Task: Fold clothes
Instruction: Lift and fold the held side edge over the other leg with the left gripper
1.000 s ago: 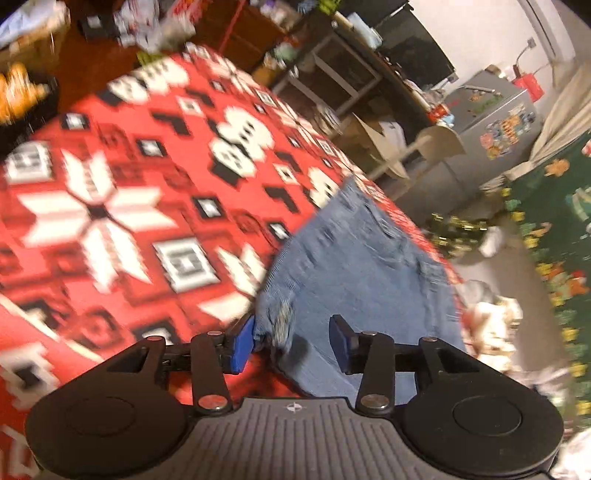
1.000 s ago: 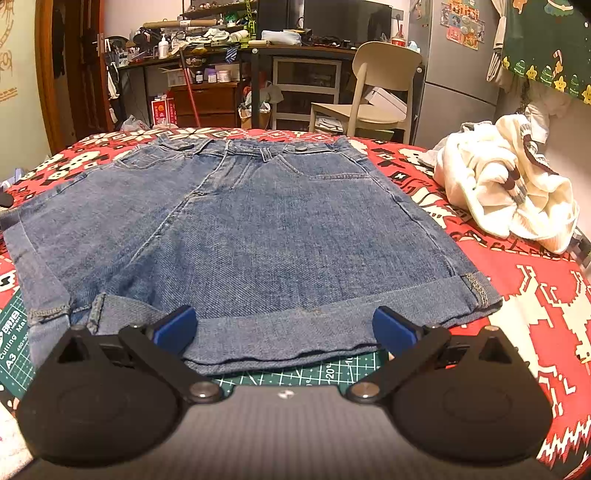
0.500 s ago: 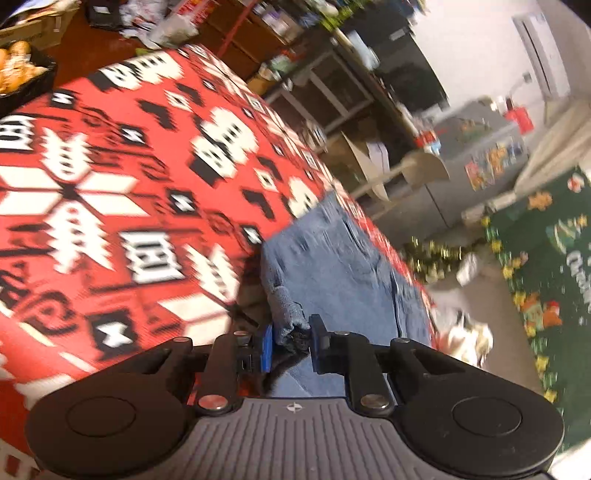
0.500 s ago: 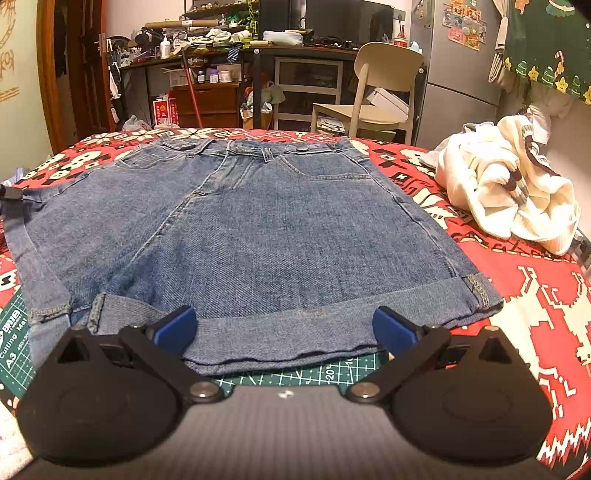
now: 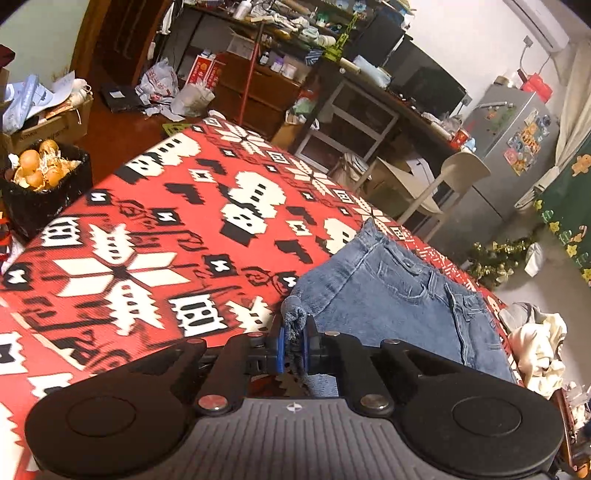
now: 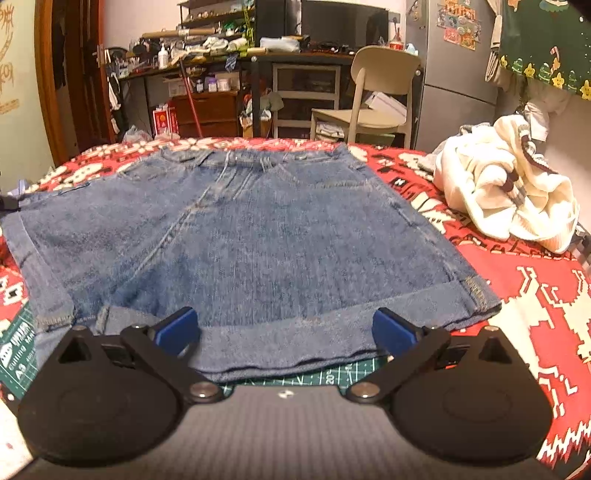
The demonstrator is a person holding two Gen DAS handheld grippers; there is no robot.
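My left gripper (image 5: 293, 349) body hides the near part of the denim shorts (image 5: 399, 306); the cloth between my blue pads (image 5: 280, 349) is bunched, its corner unreadable; my right gripper (image 6: 284, 332) covers most of the cutting mat (image 6: 16, 343), its print cut off; fridge magnets (image 6: 458, 22) too small to read.

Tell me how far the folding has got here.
Done: the shorts lie spread flat on the red cloth. In hand: the left gripper is shut on one hem corner; the right gripper hovers open at the near hem. Left: no fold is made yet, and the white garment sits crumpled aside.
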